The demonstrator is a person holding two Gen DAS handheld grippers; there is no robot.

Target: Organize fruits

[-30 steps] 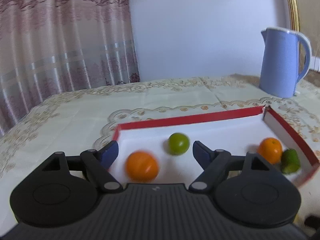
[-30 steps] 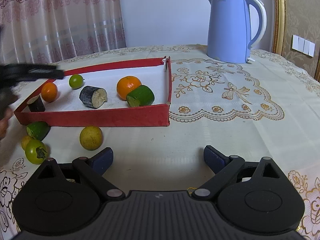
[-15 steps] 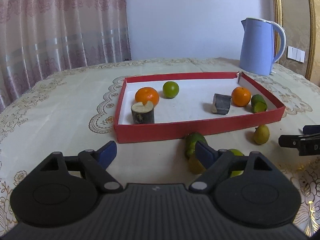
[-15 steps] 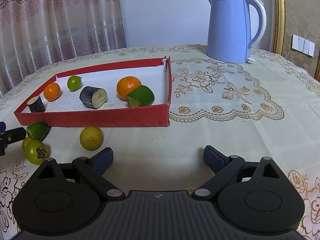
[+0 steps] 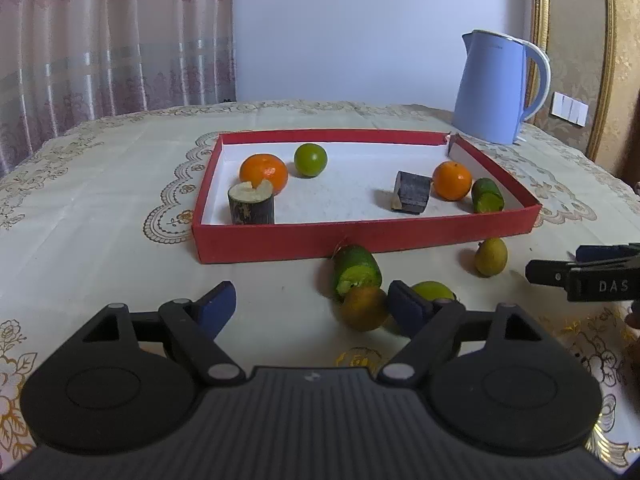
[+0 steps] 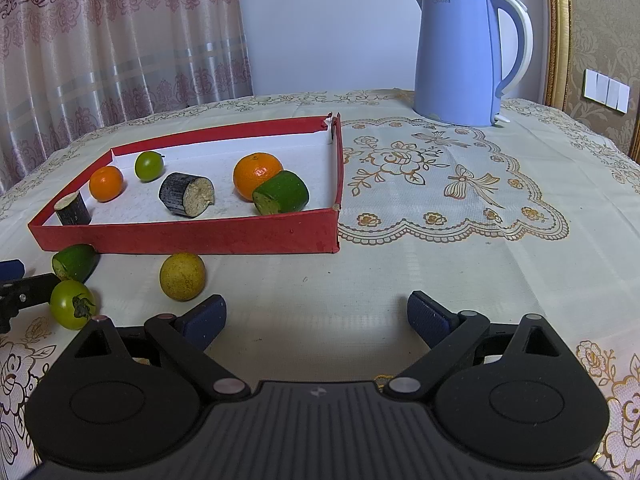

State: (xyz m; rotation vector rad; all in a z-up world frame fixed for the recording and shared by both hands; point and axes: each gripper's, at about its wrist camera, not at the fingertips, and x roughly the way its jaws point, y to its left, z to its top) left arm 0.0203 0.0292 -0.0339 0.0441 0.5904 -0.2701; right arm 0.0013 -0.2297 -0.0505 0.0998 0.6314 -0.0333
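**Four Fruits Wait Outside the Tray**

While both jaws stand wide and empty, the left hand-held gripper (image 5: 310,304) hangs low beside a brownish fruit (image 5: 363,307), likely the next pick. The right hand-held gripper (image 6: 316,318) idles above the bare bench (image 6: 440,248). Beyond lies the red tray (image 6: 192,236) with sorted oranges, then a blue kettle (image 6: 460,60) and curtains (image 6: 120,40).

Kettle: I see a pale blue kettle (image 6: 464,56) upright near the table's far right corner.
Tablecloth: I note a cream embroidered tablecloth (image 6: 460,216).
Curtain: pink patterned curtain (image 5: 112,40) behind the far left edge.
Wall switches: white wall switches (image 6: 606,90), right wall.
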